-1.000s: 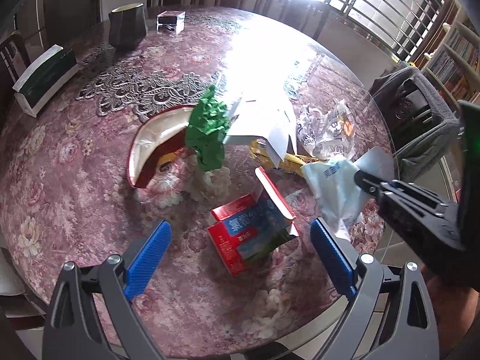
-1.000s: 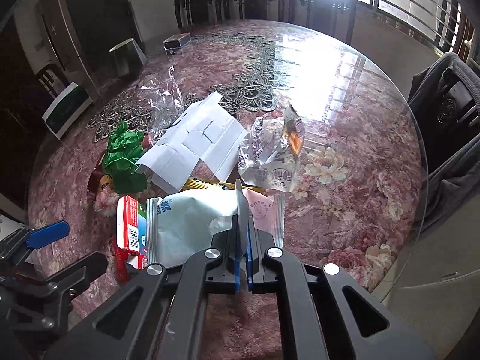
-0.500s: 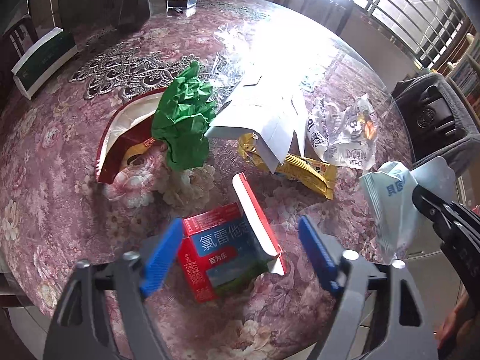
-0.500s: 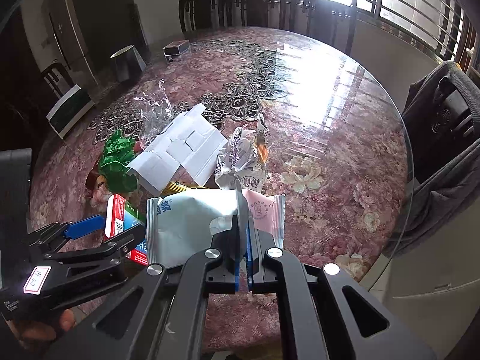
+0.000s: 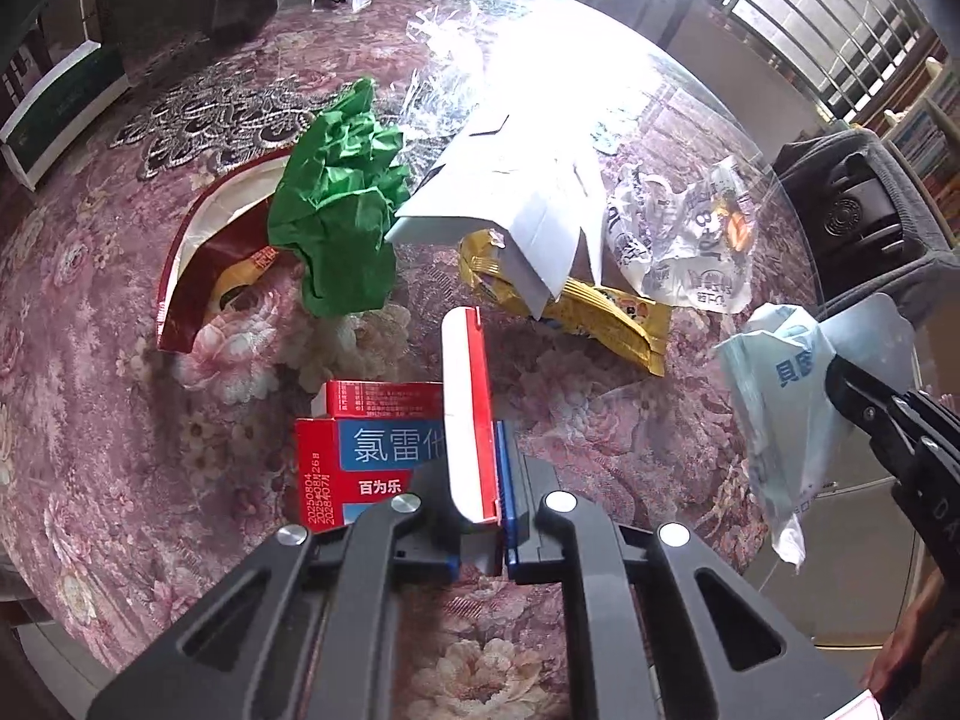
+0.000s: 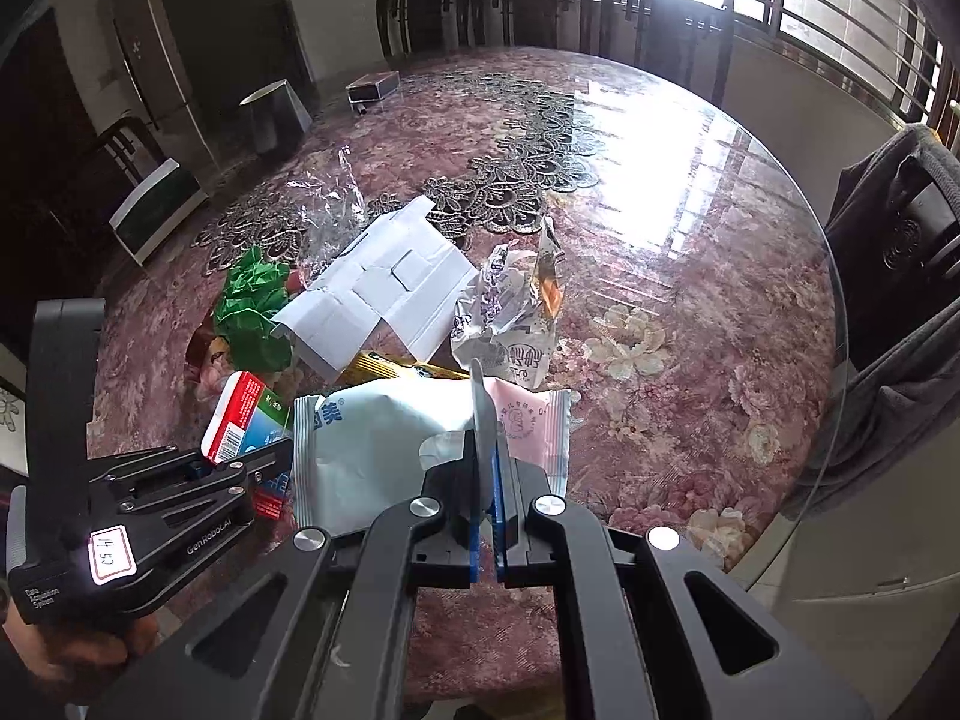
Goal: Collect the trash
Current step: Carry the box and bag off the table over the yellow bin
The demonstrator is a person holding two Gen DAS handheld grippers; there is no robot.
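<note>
My left gripper (image 5: 480,510) is shut on the open flap of a red and blue carton (image 5: 372,456) that rests on the round table near its front edge; the carton also shows in the right wrist view (image 6: 243,414). My right gripper (image 6: 486,480) is shut on a pale blue and pink snack wrapper (image 6: 384,444) and holds it above the table edge, to the right of the carton; the wrapper also shows in the left wrist view (image 5: 780,396). Crumpled green paper (image 5: 336,204), a white flattened box (image 5: 522,198), a yellow wrapper (image 5: 600,312), a clear printed bag (image 5: 690,240) and a red bag (image 5: 204,252) lie beyond.
The table (image 6: 690,276) has a floral cloth under glass with a lace runner (image 6: 522,162). A dark cup (image 6: 273,114), a small box (image 6: 372,87) and a green-white box (image 6: 156,213) stand at the far left. Chairs surround it; one chair with grey cloth (image 6: 900,276) is at the right.
My left gripper came down and forward and shut on the carton's flap; it was open before. My right gripper kept hold of the wrapper and drew back slightly towards the table edge.
</note>
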